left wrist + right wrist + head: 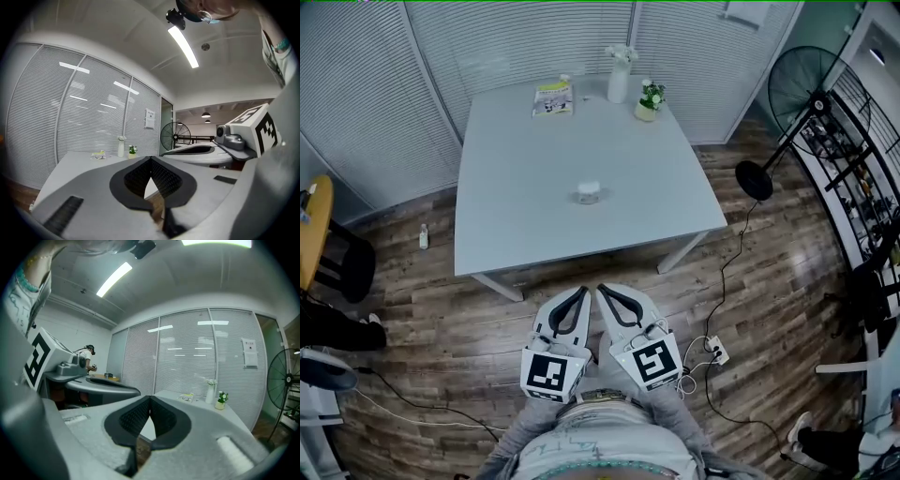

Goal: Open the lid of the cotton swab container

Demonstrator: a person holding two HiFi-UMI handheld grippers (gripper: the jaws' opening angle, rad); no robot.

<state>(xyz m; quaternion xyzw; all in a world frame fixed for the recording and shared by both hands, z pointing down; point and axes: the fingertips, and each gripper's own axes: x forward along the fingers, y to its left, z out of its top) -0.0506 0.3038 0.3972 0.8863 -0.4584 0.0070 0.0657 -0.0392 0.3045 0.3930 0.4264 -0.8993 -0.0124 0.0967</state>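
While the cotton swab container [588, 193] stands near the middle of the grey table [516, 141], both grippers are held short of the near edge.
Left gripper [579, 296] and right gripper [604, 294] are held side by side, pointed roughly level, jaws together and empty. Print on the yellow packet [553, 97] cannot be read. The container is shown by the head view only, and a distant person [87, 357] by the right gripper view only.

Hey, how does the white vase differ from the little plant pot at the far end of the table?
The white vase is tall and slim; the plant pot is short and squat. The vase holds white blooms; the pot shows green leaves. Both stand upright, side by side.
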